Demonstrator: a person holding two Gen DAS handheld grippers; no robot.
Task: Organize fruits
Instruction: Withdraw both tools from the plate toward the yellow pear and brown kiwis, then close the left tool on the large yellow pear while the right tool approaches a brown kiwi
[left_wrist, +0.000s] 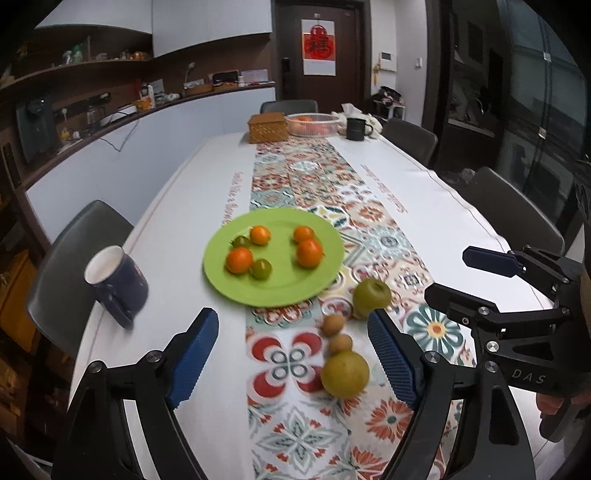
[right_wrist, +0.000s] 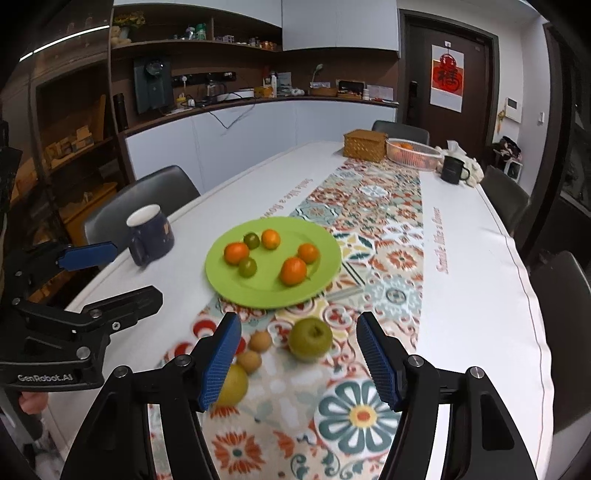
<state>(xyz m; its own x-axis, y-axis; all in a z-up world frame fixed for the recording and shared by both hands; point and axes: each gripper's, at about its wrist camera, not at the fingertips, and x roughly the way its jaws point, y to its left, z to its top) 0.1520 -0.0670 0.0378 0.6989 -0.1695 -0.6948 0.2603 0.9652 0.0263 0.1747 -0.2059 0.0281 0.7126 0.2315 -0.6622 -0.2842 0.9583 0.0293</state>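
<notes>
Both tools are wide apart and hold nothing: the left tool (left_wrist: 291, 354) frames the yellow pear (left_wrist: 344, 373), the right tool (right_wrist: 297, 354) the green apple (right_wrist: 310, 338), both fruits on the worktop (left_wrist: 436, 206) near the green plate (left_wrist: 221, 273). Centre each fruit before closing, avoiding the 2 small brown fruits (left_wrist: 337, 334).

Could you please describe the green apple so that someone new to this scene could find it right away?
Start at the green plate on the patterned runner. Just off its near rim, four loose fruits lie on the runner. The apple is the one with a dimpled stem end, greener than the yellowish round fruit and far bigger than the two small brown ones.
</notes>
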